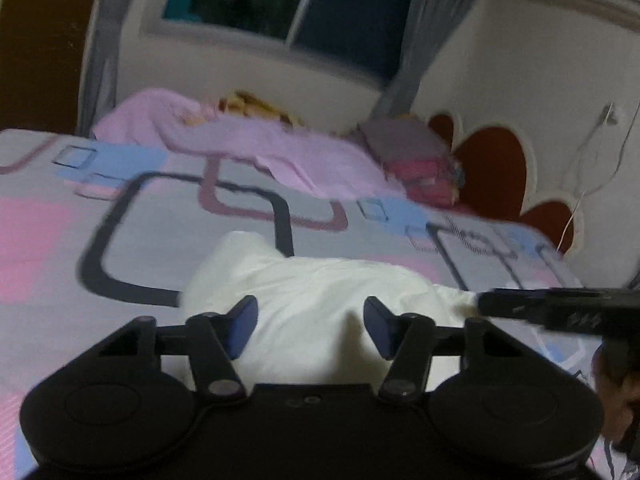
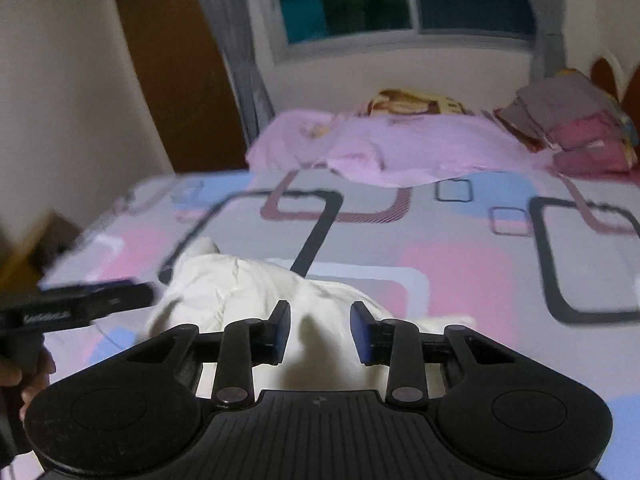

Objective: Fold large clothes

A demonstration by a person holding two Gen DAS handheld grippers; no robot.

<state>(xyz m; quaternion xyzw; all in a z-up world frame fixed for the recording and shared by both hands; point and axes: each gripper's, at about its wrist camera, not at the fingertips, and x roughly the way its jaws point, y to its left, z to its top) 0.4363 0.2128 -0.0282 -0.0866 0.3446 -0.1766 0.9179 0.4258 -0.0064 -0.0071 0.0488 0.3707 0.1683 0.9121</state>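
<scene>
White garment lies bunched on the patterned bed, just ahead of both grippers. Our left gripper and right gripper stand with jaws apart and nothing pinched between them. We judge the cloth needs spreading first: we should each take an outer edge, lift together, and draw it flat before creasing, well clear of the pink sheet.
</scene>
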